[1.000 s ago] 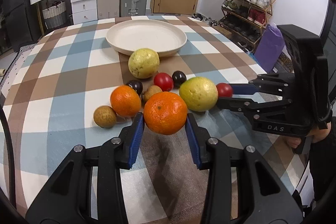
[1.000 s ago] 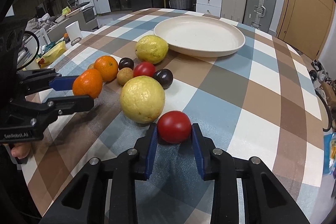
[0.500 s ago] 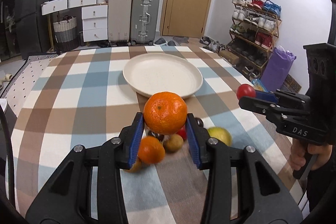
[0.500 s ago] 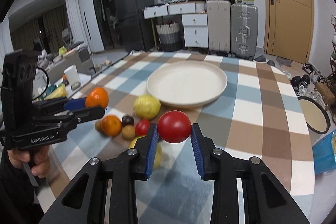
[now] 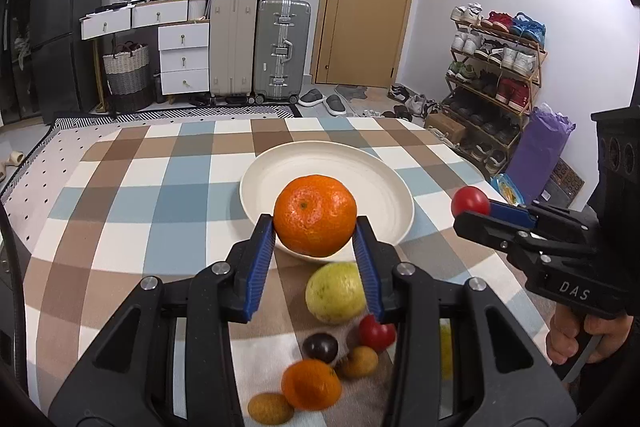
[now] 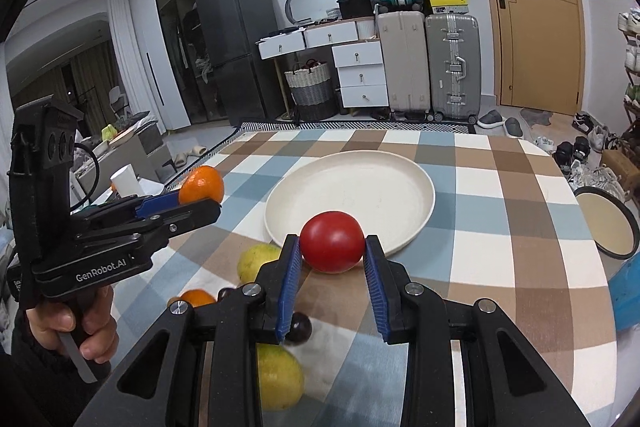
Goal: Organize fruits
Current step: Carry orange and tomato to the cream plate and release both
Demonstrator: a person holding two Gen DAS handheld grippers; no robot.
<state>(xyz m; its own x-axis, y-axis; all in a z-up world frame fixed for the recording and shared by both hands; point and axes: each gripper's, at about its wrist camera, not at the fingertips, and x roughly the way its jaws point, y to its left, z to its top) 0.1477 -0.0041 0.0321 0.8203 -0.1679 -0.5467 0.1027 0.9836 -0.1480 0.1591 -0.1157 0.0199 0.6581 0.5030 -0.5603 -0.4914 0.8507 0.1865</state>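
My left gripper [image 5: 315, 227] is shut on an orange [image 5: 315, 214], held in the air just short of the cream plate [image 5: 380, 179]. My right gripper [image 6: 332, 251] is shut on a red tomato [image 6: 332, 241], lifted near the front rim of the same plate [image 6: 360, 179]. The plate holds nothing. Below on the checked cloth lie a yellow-green guava [image 5: 335, 291], a second orange [image 5: 311, 383], a red fruit [image 5: 376, 331], a dark plum [image 5: 320, 347] and brown fruits [image 5: 360, 361]. Each gripper shows in the other's view, the left [image 6: 200, 193] and the right [image 5: 472, 205].
The round table has a blue, brown and white checked cloth [image 5: 120, 211]. A hand [image 6: 80, 331] holds the left gripper's handle. Suitcases [image 5: 256, 47], drawers, a door and a shoe rack [image 5: 492, 67] stand beyond the table. A round tray [image 6: 608, 223] lies off the table's right edge.
Both grippers have risen off the cloth with their fruit and come forward toward the plate. The fruit pile has dropped to the bottom of both views.
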